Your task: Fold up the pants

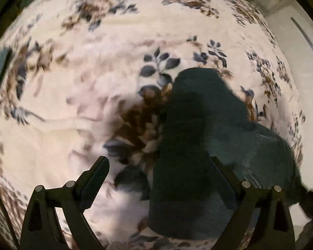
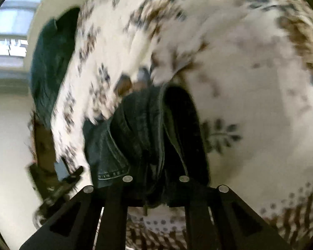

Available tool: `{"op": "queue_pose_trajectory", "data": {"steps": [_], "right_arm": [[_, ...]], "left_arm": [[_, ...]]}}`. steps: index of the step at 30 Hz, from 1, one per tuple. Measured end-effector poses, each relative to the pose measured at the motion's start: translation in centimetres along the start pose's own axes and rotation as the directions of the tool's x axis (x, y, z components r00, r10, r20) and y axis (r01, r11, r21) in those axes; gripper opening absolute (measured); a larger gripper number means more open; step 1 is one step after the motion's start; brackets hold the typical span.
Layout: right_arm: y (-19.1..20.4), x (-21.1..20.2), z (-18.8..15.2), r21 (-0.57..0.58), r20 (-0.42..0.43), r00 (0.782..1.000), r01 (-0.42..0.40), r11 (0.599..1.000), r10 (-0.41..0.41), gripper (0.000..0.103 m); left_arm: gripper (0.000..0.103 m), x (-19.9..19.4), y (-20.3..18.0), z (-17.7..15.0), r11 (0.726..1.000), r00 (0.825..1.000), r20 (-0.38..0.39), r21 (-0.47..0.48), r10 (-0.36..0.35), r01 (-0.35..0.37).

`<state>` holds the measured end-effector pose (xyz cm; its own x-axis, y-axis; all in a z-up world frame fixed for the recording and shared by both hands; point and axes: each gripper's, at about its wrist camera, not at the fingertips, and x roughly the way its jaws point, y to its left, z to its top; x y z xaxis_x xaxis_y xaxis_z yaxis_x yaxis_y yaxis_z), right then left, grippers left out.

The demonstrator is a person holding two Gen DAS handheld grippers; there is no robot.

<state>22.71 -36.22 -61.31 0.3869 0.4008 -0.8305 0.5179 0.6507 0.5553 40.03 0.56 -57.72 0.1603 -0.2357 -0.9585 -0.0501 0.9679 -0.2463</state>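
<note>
pants (image 2: pixel 148 137) bunching on floral blanket (image 1: pixel 73 83), folding looking barely begun | right gripper (image 2: pixel 154 187) pinching denim tight | left gripper (image 1: pixel 158 170) gaping wide, holding nothing, pants lying beyond

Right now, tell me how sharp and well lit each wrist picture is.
Left wrist view: motion blur smears the floral cream bedspread; the dark denim pants are an underexposed shape between the open left gripper. Right wrist view: bedspread streaked, pants seams sharper near the right gripper, window overexposed.
</note>
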Motion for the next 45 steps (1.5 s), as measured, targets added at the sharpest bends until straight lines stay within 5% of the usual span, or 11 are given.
{"op": "queue_pose_trajectory", "data": {"steps": [8, 14, 23, 26, 27, 28, 33, 35, 37, 40, 45], "right_arm": [[-6.9, 5.9, 0.3, 0.058, -0.187, 0.977, 0.111, 0.992, -0.098, 0.013], [-8.9, 5.9, 0.9, 0.174, -0.195, 0.98, 0.081, 0.981, -0.046, 0.059], [-8.8, 5.6, 2.5, 0.242, -0.079, 0.985, -0.131, 0.961, 0.155, 0.083], [-7.3, 8.2, 3.9, 0.211, -0.115, 0.98, -0.133, 0.968, 0.16, 0.082], [-6.9, 8.5, 4.2, 0.194, -0.093, 0.984, -0.134, 0.972, 0.154, 0.061], [-6.4, 8.7, 4.6, 0.177, -0.082, 0.986, -0.128, 0.976, 0.144, 0.012], [-5.9, 9.0, 6.1, 0.149, -0.092, 0.994, -0.047, 0.988, 0.061, 0.01], [-6.0, 9.0, 6.1, 0.163, -0.112, 0.99, -0.071, 0.984, 0.09, 0.011], [-6.4, 8.2, 5.9, 0.19, -0.139, 0.983, -0.096, 0.977, 0.124, 0.031], [-7.1, 5.6, 4.4, 0.207, -0.106, 0.982, -0.134, 0.969, 0.159, 0.082], [-8.5, 4.9, 0.1, 0.254, -0.159, 0.967, -0.155, 0.955, 0.199, 0.082]], "left_arm": [[0.095, 0.7, -0.6, 4.4, 0.977, 0.985, -0.022, -0.135, -0.169, 0.164], [0.095, 6.4, -3.9, 9.3, 0.975, 0.954, -0.208, -0.09, -0.216, 0.201], [0.041, 8.0, -4.0, 9.3, 0.984, 0.959, -0.228, 0.022, -0.167, 0.176], [0.039, 8.7, -1.3, 9.7, 0.968, 0.94, -0.237, -0.119, -0.246, 0.223], [0.039, 9.1, -0.1, 9.9, 0.952, 0.93, -0.234, -0.186, -0.285, 0.245], [0.039, 9.6, 0.9, 10.0, 0.932, 0.92, -0.227, -0.247, -0.321, 0.264], [0.039, 10.3, 3.1, 9.9, 0.86, 0.889, -0.191, -0.4, -0.417, 0.317], [0.039, 10.0, 4.6, 9.4, 0.788, 0.857, -0.148, -0.493, -0.493, 0.368], [0.045, 8.9, 5.6, 8.8, 0.743, 0.834, -0.111, -0.529, -0.541, 0.411], [0.06, 5.3, 5.4, 7.1, 0.791, 0.852, -0.092, -0.431, -0.516, 0.433], [0.069, 3.1, 3.7, 1.4, 0.884, 0.876, -0.195, -0.26, -0.442, 0.388]]}}
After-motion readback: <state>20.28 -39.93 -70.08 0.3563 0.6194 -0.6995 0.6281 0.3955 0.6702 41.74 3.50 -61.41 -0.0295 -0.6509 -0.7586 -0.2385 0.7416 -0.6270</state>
